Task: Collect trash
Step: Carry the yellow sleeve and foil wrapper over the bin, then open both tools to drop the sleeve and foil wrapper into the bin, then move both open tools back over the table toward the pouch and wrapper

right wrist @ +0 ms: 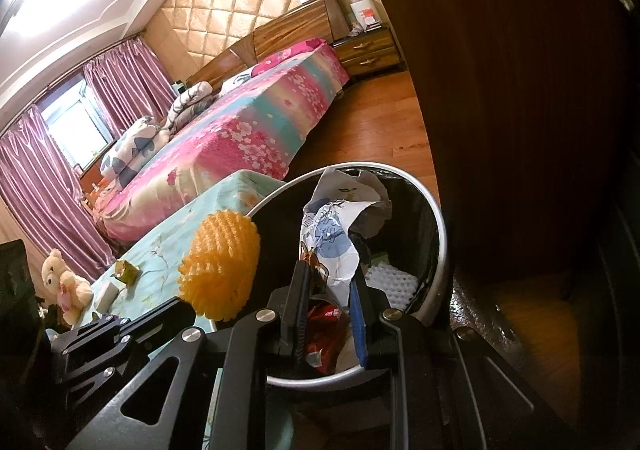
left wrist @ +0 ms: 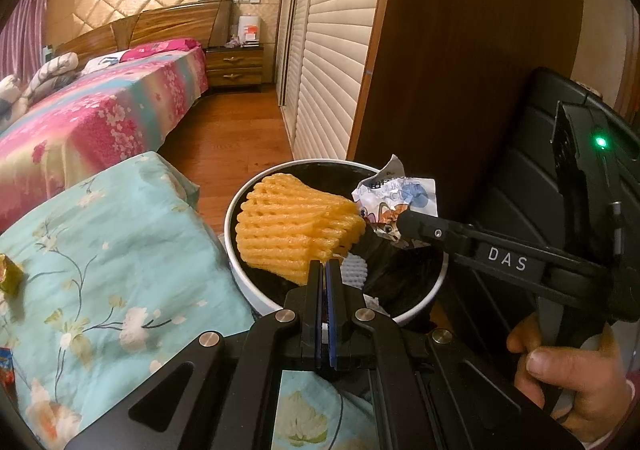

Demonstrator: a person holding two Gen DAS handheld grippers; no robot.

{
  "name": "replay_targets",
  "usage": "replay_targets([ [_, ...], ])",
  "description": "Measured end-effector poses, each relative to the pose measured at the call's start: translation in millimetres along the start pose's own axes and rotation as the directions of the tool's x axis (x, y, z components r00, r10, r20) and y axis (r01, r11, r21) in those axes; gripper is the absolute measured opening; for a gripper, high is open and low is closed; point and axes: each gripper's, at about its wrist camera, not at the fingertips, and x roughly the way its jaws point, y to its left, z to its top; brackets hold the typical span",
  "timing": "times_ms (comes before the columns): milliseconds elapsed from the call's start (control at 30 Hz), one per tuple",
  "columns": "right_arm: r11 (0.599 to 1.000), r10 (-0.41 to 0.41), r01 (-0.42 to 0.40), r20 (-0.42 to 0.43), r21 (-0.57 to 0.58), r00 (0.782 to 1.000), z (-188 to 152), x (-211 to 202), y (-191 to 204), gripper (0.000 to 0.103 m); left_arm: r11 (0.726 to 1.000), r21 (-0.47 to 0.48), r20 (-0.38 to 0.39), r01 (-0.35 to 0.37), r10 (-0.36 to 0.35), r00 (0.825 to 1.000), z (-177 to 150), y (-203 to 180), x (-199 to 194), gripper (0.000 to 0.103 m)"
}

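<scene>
The jaws of the left gripper [left wrist: 325, 270] are pressed tight together, and an edge of the yellow foam net [left wrist: 298, 228] is pinched between them. The net is held up over the open top of the trash bin [left wrist: 240, 274]. The jaws of the right gripper [right wrist: 330, 282] are clamped on a crumpled paper wrapper [right wrist: 336, 238] with cartoon pictures on it. The wrapper is held over the bin too, just beside the yellow net.

The bin is round, with a white rim and a black bag inside. Some trash is already seen in it: a white bumpy foam piece [right wrist: 394, 284] and a red packet [right wrist: 324, 326] lower down.

In the left wrist view, a hand [left wrist: 568, 382] is seen wrapped around the handle of the right gripper.

The bin is set right next to a low seat covered with a light blue flowered cloth [left wrist: 120, 250]. A small green and gold wrapper [right wrist: 127, 271] is left lying on that cloth, well apart from the bin. A little white block [right wrist: 108, 296] is seen near it. A cream teddy bear [right wrist: 64, 284] is sat past the far end of the cloth.

Farther off, a big bed [right wrist: 248, 130] with a pink flowered cover is seen, with purple curtains [right wrist: 44, 190] behind it and a dark wooden cabinet [left wrist: 460, 50] close beside the bin.
</scene>
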Motion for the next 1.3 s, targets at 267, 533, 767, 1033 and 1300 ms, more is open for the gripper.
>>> replay_targets([
  [267, 1.0, -0.007, 0.007, -0.012, 0.0, 1.0, 4, 4, 2, 0.019, 1.0, -0.003, -0.004, -0.007, 0.007, 1.0, 3, -4, 5, 0.0],
  [533, 0.999, -0.006, 0.007, -0.02, 0.036, 1.0, 6, 5, -4, 0.034, 1.0, -0.031, -0.023, -0.001, 0.001, 1.0, 4, -1, 5, 0.028],
  [767, 0.999, -0.001, 0.001, 0.0, 0.047, 1.0, 3, -3, -2, 0.055, 0.997, -0.072, -0.01, -0.028, 0.027, 1.0, -5, 5, -9, 0.048],
  [1033, 0.999, 0.047, -0.048, 0.026, 0.022, 0.999, -10, -13, 26, 0.082, 0.985, -0.156, -0.021, -0.074, 0.071, 0.997, -35, 26, -38, 0.056],
  [1300, 0.993, 0.112, -0.112, 0.016, -0.025, 0.994, -26, -14, 66, 0.086, 0.963, -0.236, -0.03, -0.127, 0.124, 0.992, -55, 52, -71, 0.056],
])
